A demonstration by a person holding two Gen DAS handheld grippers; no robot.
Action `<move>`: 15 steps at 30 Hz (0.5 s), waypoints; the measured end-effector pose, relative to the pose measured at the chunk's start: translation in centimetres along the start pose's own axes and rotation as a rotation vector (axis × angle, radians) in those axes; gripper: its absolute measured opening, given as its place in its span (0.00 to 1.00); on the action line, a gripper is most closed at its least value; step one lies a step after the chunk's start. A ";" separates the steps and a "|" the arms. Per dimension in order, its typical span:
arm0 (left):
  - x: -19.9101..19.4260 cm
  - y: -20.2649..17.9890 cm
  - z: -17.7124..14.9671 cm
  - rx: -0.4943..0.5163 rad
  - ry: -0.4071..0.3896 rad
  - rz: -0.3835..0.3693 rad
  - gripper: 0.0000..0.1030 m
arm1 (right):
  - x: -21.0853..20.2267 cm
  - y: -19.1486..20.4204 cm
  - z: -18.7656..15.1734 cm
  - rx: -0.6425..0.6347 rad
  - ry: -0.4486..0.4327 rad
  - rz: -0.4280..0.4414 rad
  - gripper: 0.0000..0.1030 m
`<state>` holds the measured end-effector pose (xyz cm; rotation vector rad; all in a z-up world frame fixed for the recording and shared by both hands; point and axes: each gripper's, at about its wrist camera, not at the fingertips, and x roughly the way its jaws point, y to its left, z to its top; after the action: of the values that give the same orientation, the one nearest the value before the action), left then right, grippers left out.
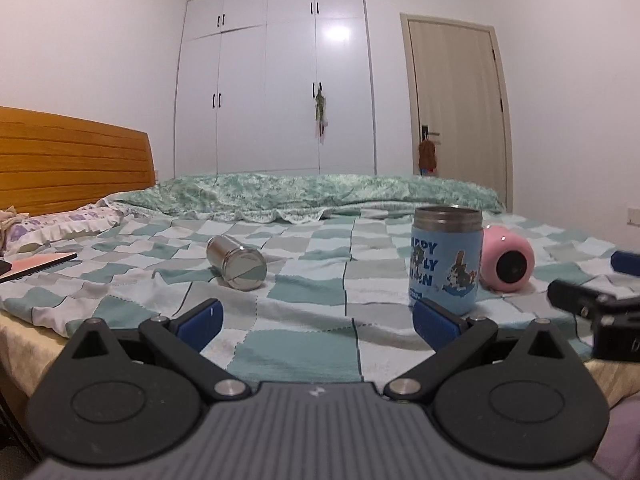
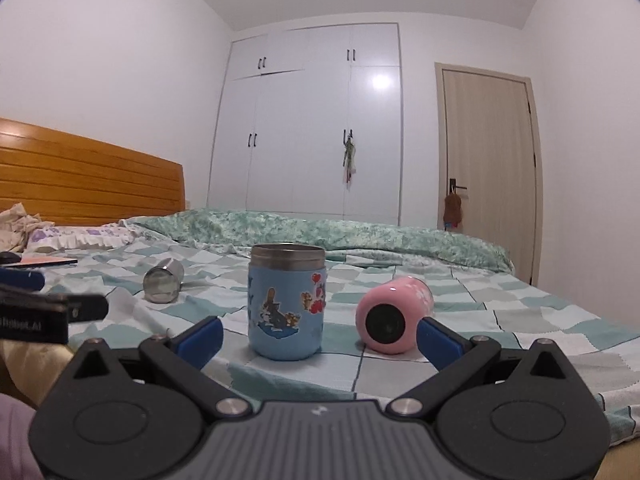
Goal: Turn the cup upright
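Note:
A blue cartoon cup (image 1: 445, 259) (image 2: 287, 301) stands upright on the checked bedspread. A pink cup (image 1: 507, 258) (image 2: 392, 314) lies on its side just right of it, its base toward me. A steel cup (image 1: 237, 261) (image 2: 163, 281) lies on its side further left. My left gripper (image 1: 318, 324) is open and empty, near the bed's front edge, between the steel and blue cups. My right gripper (image 2: 320, 338) is open and empty, just short of the blue and pink cups. Each gripper shows at the edge of the other's view (image 1: 592, 304) (image 2: 48, 312).
A checked sheet (image 1: 304, 344) covers the bed, with a rumpled green quilt (image 1: 320, 194) behind the cups. A pillow (image 1: 60, 224) and a flat pink book (image 1: 36, 264) lie at the left by the wooden headboard (image 1: 72, 156). A white wardrobe (image 1: 276, 80) and door (image 1: 460, 108) stand behind.

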<state>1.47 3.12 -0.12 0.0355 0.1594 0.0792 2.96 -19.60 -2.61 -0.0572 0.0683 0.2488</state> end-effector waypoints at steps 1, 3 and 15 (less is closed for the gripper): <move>0.0 -0.1 -0.1 0.003 -0.004 0.002 1.00 | -0.1 0.2 0.0 -0.008 -0.004 0.001 1.00; -0.2 -0.2 -0.3 0.015 -0.013 0.006 1.00 | -0.1 0.6 -0.1 -0.025 -0.010 -0.001 1.00; -0.4 -0.3 -0.6 0.036 -0.027 -0.003 1.00 | -0.2 0.6 -0.2 -0.019 -0.014 -0.002 1.00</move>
<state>0.97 2.76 -0.65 0.0719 0.1340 0.0729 2.65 -19.04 -2.79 -0.0748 0.0520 0.2480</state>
